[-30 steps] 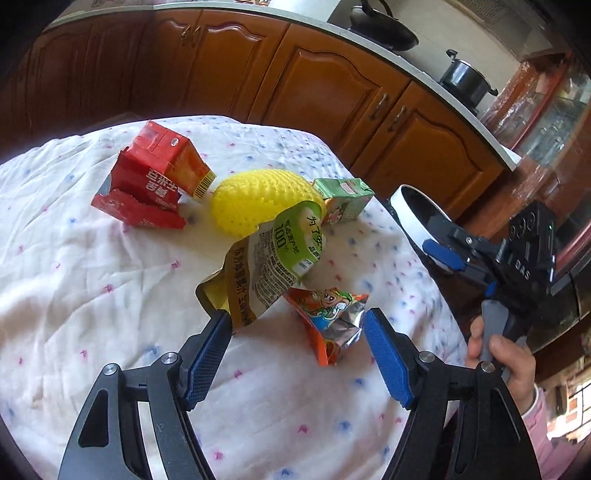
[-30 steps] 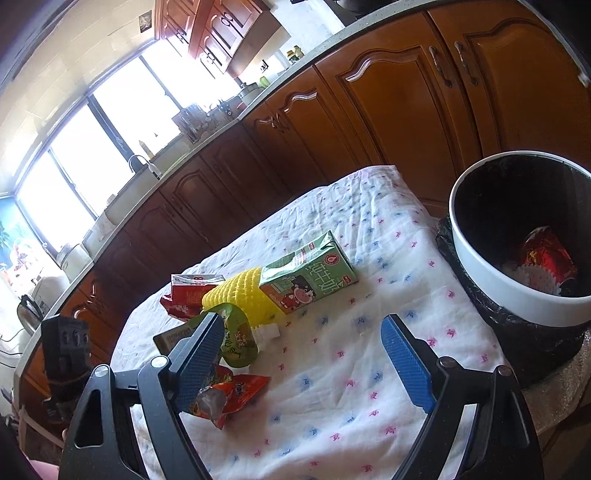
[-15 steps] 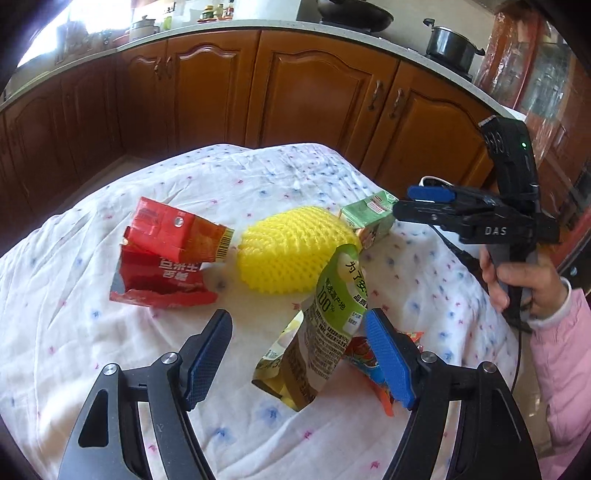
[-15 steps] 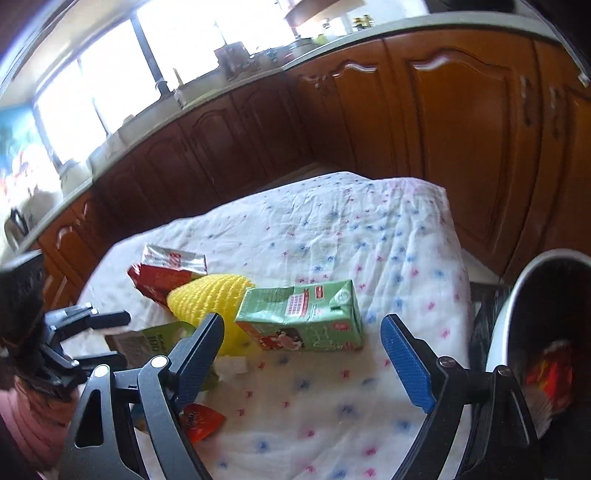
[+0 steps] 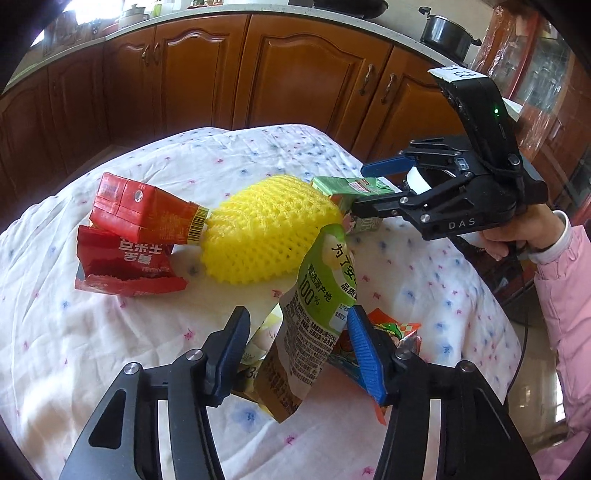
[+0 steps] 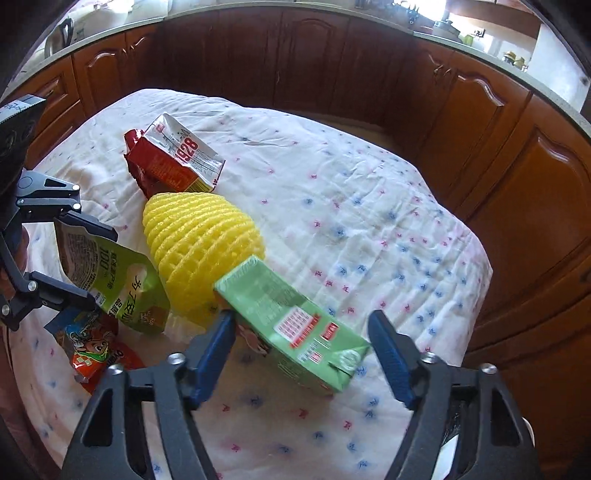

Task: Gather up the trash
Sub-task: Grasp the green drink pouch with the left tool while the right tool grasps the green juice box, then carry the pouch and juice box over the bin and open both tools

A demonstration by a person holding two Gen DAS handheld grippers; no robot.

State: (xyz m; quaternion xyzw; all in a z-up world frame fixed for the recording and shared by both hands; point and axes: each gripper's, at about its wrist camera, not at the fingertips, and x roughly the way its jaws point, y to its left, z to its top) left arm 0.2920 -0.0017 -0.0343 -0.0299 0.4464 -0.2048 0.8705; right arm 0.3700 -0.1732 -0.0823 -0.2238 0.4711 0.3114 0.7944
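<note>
My left gripper point(image 5: 295, 350) is open, its jaws standing on either side of a green snack pouch point(image 5: 317, 314) that stands crumpled on the table. An orange wrapper point(image 5: 388, 332) lies just right of it. My right gripper point(image 6: 303, 354) is open around a green drink carton point(image 6: 295, 325) lying on the cloth; it shows in the left wrist view point(image 5: 380, 188) too. A yellow foam net point(image 5: 269, 232) lies between the pouch and the carton. A red carton point(image 5: 144, 210) rests on a red wrapper point(image 5: 125, 266) to the left.
The table has a white dotted cloth point(image 5: 92, 350). Wooden cabinets point(image 5: 295, 74) run behind it. A pot point(image 5: 447, 33) stands on the counter. A pink-sleeved arm point(image 5: 565, 295) holds the right gripper at the table's right edge.
My left gripper has moved in around the green pouch and its jaws have narrowed. My right gripper has swung away from the bin and come down around the green carton.
</note>
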